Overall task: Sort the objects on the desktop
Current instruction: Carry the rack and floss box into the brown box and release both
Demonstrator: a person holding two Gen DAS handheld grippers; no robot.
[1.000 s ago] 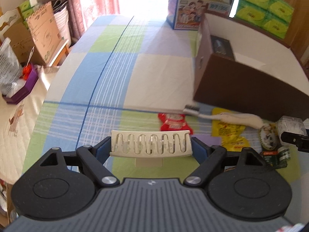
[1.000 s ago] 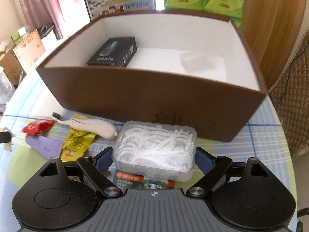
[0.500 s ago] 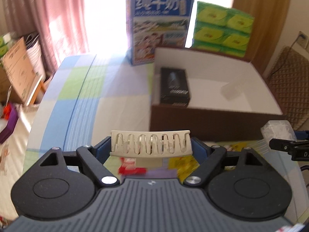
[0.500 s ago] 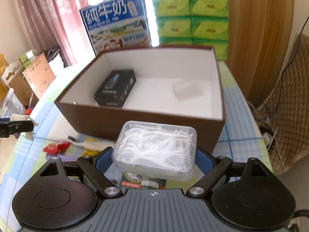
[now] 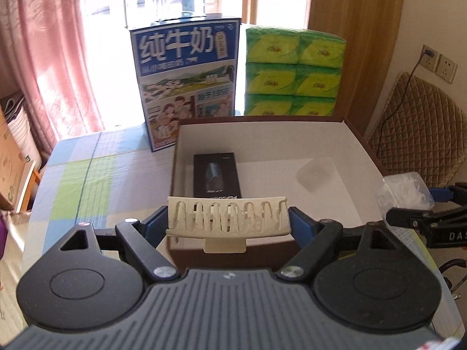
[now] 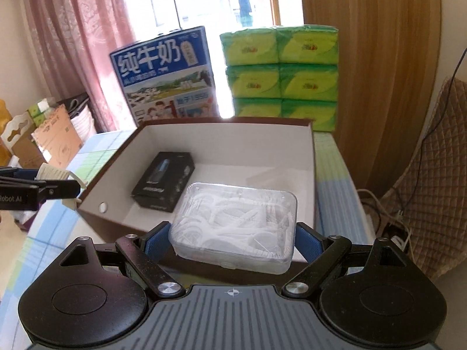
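Observation:
My left gripper is shut on a cream hair claw clip, held over the near wall of the brown storage box. A clear case of floss picks sits in my right gripper, which is shut on it above the box's near right edge. The box has a white inside, with a black carton at the left and a small clear box at the right. In the left wrist view the floss case shows at the right; in the right wrist view the clip shows at the left.
A blue milk carton box and a stack of green tissue packs stand behind the storage box. The checked tablecloth stretches to the left. A quilted chair back is at the right, cardboard boxes at the left.
Both grippers have risen and moved forward toward the box with their loads. The toothbrush and packets on the cloth have dropped out of sight below.

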